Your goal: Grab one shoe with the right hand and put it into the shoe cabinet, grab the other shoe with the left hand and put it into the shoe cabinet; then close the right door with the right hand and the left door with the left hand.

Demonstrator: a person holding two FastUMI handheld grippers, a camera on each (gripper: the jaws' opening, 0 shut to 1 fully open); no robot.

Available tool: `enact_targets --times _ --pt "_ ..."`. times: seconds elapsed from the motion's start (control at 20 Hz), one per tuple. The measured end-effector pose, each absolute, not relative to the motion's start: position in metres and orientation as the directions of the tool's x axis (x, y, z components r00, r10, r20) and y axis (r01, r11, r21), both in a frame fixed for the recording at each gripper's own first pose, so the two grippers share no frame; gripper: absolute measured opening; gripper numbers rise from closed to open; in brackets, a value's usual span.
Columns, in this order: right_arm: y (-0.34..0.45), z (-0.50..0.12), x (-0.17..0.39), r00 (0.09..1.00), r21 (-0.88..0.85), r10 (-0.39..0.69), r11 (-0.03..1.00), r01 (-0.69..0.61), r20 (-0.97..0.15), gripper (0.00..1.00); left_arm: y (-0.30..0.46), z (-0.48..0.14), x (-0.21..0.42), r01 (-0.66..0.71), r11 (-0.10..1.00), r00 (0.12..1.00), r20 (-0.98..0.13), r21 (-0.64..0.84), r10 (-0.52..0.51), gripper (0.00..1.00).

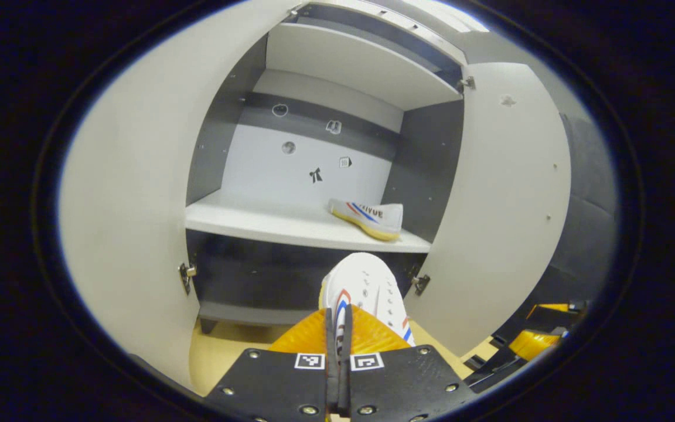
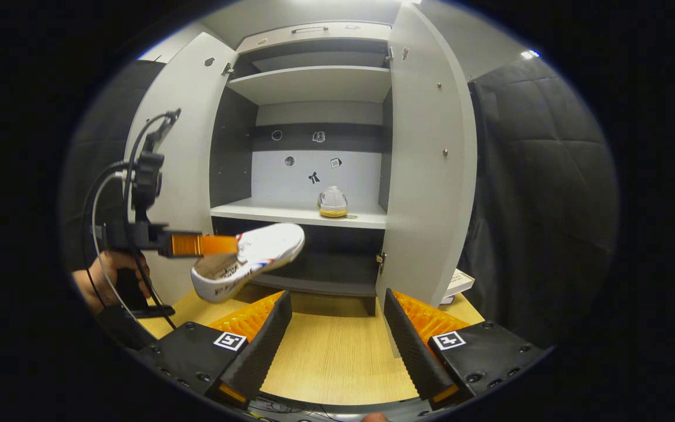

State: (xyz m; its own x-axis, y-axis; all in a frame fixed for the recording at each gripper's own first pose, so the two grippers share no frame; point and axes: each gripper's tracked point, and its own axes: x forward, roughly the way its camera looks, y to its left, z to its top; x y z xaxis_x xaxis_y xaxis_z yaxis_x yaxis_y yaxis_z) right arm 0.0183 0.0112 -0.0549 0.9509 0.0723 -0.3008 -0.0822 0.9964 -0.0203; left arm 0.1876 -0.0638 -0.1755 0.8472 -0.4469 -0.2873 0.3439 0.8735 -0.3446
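Observation:
My left gripper (image 1: pixel 337 334) is shut on a white shoe (image 1: pixel 367 290) with red and blue stripes, held up in front of the open shoe cabinet (image 1: pixel 314 225). In the right gripper view that same left gripper (image 2: pixel 220 245) carries the shoe (image 2: pixel 252 255) in the air, toe toward the cabinet. A second white shoe (image 1: pixel 368 215) lies on the middle shelf at its right end, also seen as the shelf shoe (image 2: pixel 333 202). My right gripper (image 2: pixel 334 328) stands open above the wooden floor, nothing between its fingers. Both doors, left door (image 2: pixel 188 158) and right door (image 2: pixel 428 170), stand open.
A hand (image 2: pixel 106 275) holds the left gripper's handle, with cables looping above it. The wooden floor (image 2: pixel 331 357) stretches before the cabinet. A flat box or book (image 2: pixel 457 284) lies behind the right door. Black padded wall (image 2: pixel 542 193) closes the right side.

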Motion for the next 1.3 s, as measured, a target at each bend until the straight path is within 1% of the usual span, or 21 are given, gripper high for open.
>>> enact_targets --times 0.15,0.3,0.35,0.4,0.45,0.6,0.65,0.7,0.75,0.8,0.85,0.9,0.95,1.0,1.05,1.1,1.15,1.2,1.25,1.3 --pt "0.008 -0.053 0.016 0.953 -0.017 0.066 0.997 -0.074 -0.295 0.99 -0.056 -0.149 0.209 0.326 0.88 0.878 -0.235 -0.347 -0.417 0.01" --pt "0.004 -0.051 0.013 0.956 -0.02 0.055 0.998 -0.063 -0.289 0.99 -0.044 -0.128 0.234 0.289 0.893 0.9 -0.219 -0.345 -0.376 0.0" --pt "0.002 -0.052 0.012 0.956 -0.021 0.05 0.998 -0.058 -0.289 0.97 -0.039 -0.123 0.244 0.28 0.898 0.906 -0.216 -0.339 -0.363 0.01" --pt "0.0 -0.053 0.01 0.955 -0.021 0.046 0.998 -0.054 -0.292 0.99 -0.037 -0.122 0.261 0.262 0.906 0.916 -0.209 -0.333 -0.342 0.0" --pt "-0.002 -0.054 0.009 0.955 -0.02 0.04 0.999 -0.048 -0.295 0.97 -0.035 -0.121 0.275 0.252 0.91 0.92 -0.21 -0.33 -0.331 0.0" --pt "-0.012 -0.058 0.004 0.952 -0.023 0.019 0.999 -0.028 -0.306 0.97 -0.029 -0.117 0.32 0.208 0.917 0.938 -0.195 -0.341 -0.286 0.01" --pt "-0.016 -0.06 0.004 0.95 -0.024 0.011 1.0 -0.019 -0.311 0.99 -0.028 -0.116 0.337 0.194 0.918 0.943 -0.192 -0.345 -0.272 0.01" --pt "-0.02 -0.062 0.003 0.949 -0.024 0.002 1.0 -0.011 -0.315 0.96 -0.027 -0.116 0.353 0.184 0.919 0.946 -0.192 -0.349 -0.263 0.01" --pt "-0.024 -0.064 0.003 0.947 -0.024 -0.005 1.0 -0.003 -0.321 0.99 -0.027 -0.108 0.366 0.185 0.914 0.952 -0.164 -0.362 -0.258 0.01" --pt "-0.028 -0.066 0.002 0.945 -0.022 -0.011 1.0 0.004 -0.326 0.97 -0.024 -0.089 0.382 0.183 0.914 0.963 -0.122 -0.362 -0.241 0.0" --pt "-0.031 -0.069 0.002 0.943 -0.018 -0.015 1.0 0.009 -0.333 0.97 -0.021 -0.072 0.398 0.183 0.916 0.969 -0.09 -0.358 -0.229 0.01" --pt "-0.033 -0.072 0.002 0.94 -0.013 -0.015 1.0 0.011 -0.34 0.99 -0.022 -0.06 0.411 0.191 0.919 0.971 -0.07 -0.345 -0.228 0.01" --pt "-0.034 -0.075 0.004 0.938 -0.005 -0.012 1.0 0.01 -0.346 0.99 -0.023 -0.062 0.43 0.194 0.933 0.97 -0.083 -0.305 -0.229 0.0" --pt "-0.034 -0.077 0.005 0.936 0.002 -0.005 1.0 0.006 -0.351 0.97 -0.028 -0.081 0.439 0.187 0.936 0.956 -0.165 -0.299 -0.244 0.0" --pt "-0.032 -0.079 0.007 0.935 0.006 0.004 1.0 -0.002 -0.354 0.99 -0.037 -0.092 0.44 0.2 0.919 0.938 -0.206 -0.339 -0.28 0.01" --pt "-0.03 -0.081 0.009 0.934 0.008 0.013 1.0 -0.011 -0.358 0.99 -0.038 -0.091 0.441 0.208 0.919 0.932 -0.216 -0.335 -0.29 0.01" --pt "-0.026 -0.085 0.011 0.93 0.013 0.032 0.999 -0.029 -0.367 0.99 -0.036 -0.087 0.445 0.216 0.92 0.938 -0.192 -0.328 -0.289 0.01" --pt "-0.022 -0.087 0.014 0.927 0.015 0.05 0.999 -0.048 -0.372 0.97 -0.034 -0.081 0.445 0.214 0.926 0.948 -0.163 -0.311 -0.274 0.01" --pt "-0.018 -0.088 0.018 0.925 0.014 0.067 0.998 -0.066 -0.375 0.99 -0.031 -0.08 0.451 0.207 0.936 0.953 -0.156 -0.285 -0.258 0.01" --pt "-0.014 -0.088 0.021 0.924 0.013 0.084 0.996 -0.086 -0.373 0.99 -0.035 -0.082 0.45 0.216 0.935 0.95 -0.16 -0.281 -0.267 0.01"
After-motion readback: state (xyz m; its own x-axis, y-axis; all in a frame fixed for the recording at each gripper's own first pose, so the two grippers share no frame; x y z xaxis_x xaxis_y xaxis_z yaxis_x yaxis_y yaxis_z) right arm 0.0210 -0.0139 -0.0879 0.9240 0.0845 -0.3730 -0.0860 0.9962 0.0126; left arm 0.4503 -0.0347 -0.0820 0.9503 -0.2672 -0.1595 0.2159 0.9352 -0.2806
